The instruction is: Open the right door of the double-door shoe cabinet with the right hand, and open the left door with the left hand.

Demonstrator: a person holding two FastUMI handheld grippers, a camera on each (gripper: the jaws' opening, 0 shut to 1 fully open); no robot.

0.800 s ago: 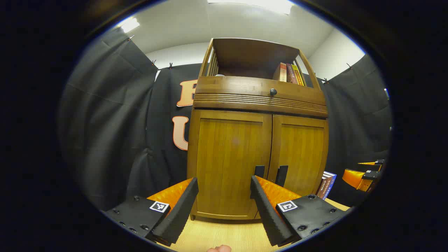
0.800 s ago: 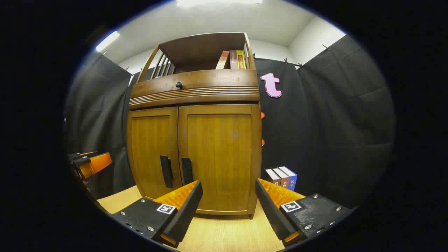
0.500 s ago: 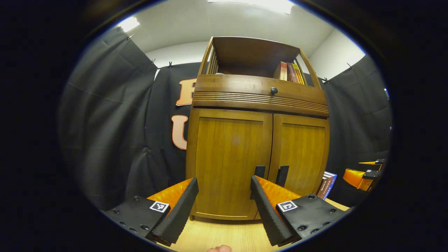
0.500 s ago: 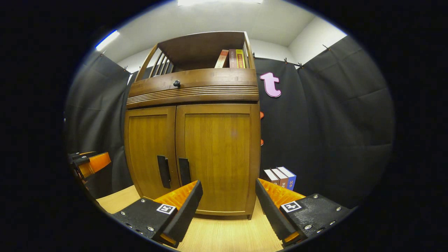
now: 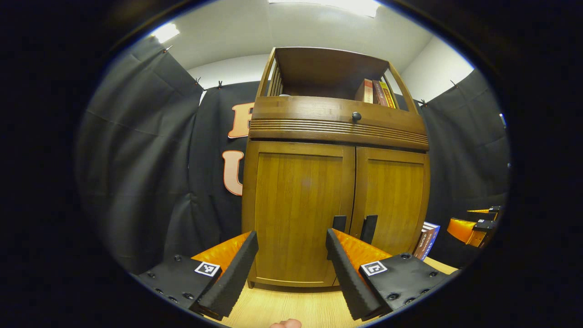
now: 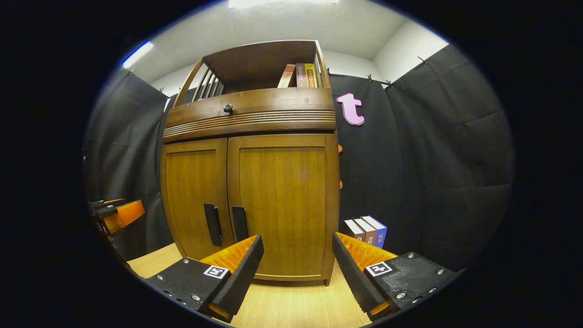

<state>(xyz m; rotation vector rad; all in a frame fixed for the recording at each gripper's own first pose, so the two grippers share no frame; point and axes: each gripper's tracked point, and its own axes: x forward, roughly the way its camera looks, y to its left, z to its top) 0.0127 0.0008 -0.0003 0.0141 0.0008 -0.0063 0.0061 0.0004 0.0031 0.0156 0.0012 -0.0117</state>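
Observation:
A brown wooden shoe cabinet (image 5: 337,127) stands in front of me with both doors shut. In the left gripper view its left door (image 5: 296,209) faces my open left gripper (image 5: 291,266), which holds nothing; two dark vertical handles (image 5: 368,228) meet at the doors' middle seam. In the right gripper view the right door (image 6: 284,200) lies straight ahead of my open right gripper (image 6: 298,269), a short way off, with its handle (image 6: 239,223) beside the left door's handle (image 6: 211,224). The right gripper (image 5: 473,225) appears far right in the left gripper view, the left gripper (image 6: 116,214) far left in the right gripper view.
The cabinet stands on a light wooden floor (image 6: 291,305). Several books (image 6: 366,230) stand on the floor right of the cabinet, and more books (image 6: 300,75) sit on its open top shelf. A drawer band with a dark knob (image 6: 227,108) runs above the doors.
Both grippers have drifted slightly, so the cabinet sits a little higher and more to the left in the right gripper view. Doors stay shut and both grippers stay open.

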